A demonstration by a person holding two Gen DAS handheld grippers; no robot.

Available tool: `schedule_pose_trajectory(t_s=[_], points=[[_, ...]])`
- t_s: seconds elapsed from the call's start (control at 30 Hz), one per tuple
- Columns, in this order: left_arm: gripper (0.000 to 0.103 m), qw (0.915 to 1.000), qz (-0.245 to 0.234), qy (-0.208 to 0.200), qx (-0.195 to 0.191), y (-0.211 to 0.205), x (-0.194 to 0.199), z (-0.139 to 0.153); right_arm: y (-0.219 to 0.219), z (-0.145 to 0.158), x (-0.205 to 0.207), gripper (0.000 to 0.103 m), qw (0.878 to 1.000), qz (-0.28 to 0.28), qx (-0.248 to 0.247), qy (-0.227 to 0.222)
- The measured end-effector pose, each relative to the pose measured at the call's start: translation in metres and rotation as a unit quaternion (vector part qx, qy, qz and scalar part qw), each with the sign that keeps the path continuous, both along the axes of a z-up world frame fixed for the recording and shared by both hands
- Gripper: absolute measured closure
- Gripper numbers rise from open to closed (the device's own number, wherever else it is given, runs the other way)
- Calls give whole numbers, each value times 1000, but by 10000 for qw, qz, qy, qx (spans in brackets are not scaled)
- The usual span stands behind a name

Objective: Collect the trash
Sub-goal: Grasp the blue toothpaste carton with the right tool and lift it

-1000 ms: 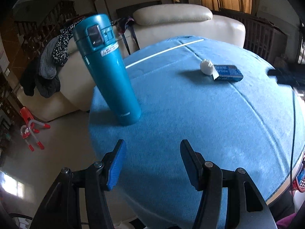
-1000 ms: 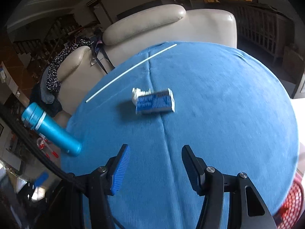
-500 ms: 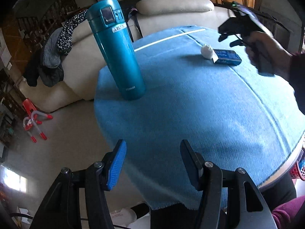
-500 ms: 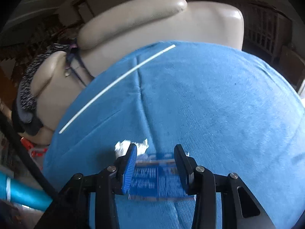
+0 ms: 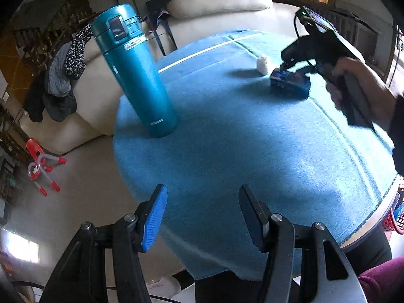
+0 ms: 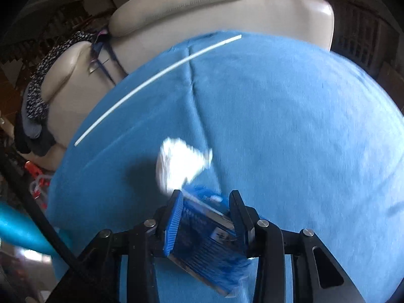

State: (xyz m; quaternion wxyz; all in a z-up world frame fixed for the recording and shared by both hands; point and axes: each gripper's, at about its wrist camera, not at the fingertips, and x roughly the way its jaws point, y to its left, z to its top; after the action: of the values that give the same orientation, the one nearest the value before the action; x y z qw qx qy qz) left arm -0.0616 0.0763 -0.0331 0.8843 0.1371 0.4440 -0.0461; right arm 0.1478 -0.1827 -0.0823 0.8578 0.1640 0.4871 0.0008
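Note:
A blue snack packet (image 6: 204, 237) is clamped between the fingers of my right gripper (image 6: 205, 199), tilted and lifted off the blue tablecloth (image 6: 290, 116). A crumpled white tissue (image 6: 179, 164) lies on the cloth just ahead of it. In the left wrist view the right gripper (image 5: 286, 64) holds the packet (image 5: 290, 82) at the far right of the table, the tissue (image 5: 262, 64) beside it. My left gripper (image 5: 202, 207) is open and empty over the table's near edge.
A tall teal thermos (image 5: 136, 73) stands upright near the table's left edge. A white straw (image 6: 151, 80) lies across the far side of the cloth. A cream sofa (image 5: 217, 12) with clothes draped on it stands behind. A red basket (image 5: 396, 217) sits low at the right.
My right gripper went down to the blue packet, shut on it and lifted it, tilting it. My left gripper pulled back toward the near edge and stayed open.

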Motion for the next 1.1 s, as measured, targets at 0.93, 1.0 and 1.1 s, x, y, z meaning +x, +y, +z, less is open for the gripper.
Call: schedule_pose_trajectory(t_s=[0.93, 1.0, 1.1], points=[[43, 9998, -28, -176, -42, -8, -22, 5, -43, 33, -128, 43, 9914, 229, 1234, -383], [43, 9998, 4, -182, -64, -6, -24, 5, -30, 32, -117, 39, 9942, 297, 963, -373], [43, 9998, 80, -186, -81, 1, -26, 5, -3, 24, -93, 33, 9975, 489, 412, -285]])
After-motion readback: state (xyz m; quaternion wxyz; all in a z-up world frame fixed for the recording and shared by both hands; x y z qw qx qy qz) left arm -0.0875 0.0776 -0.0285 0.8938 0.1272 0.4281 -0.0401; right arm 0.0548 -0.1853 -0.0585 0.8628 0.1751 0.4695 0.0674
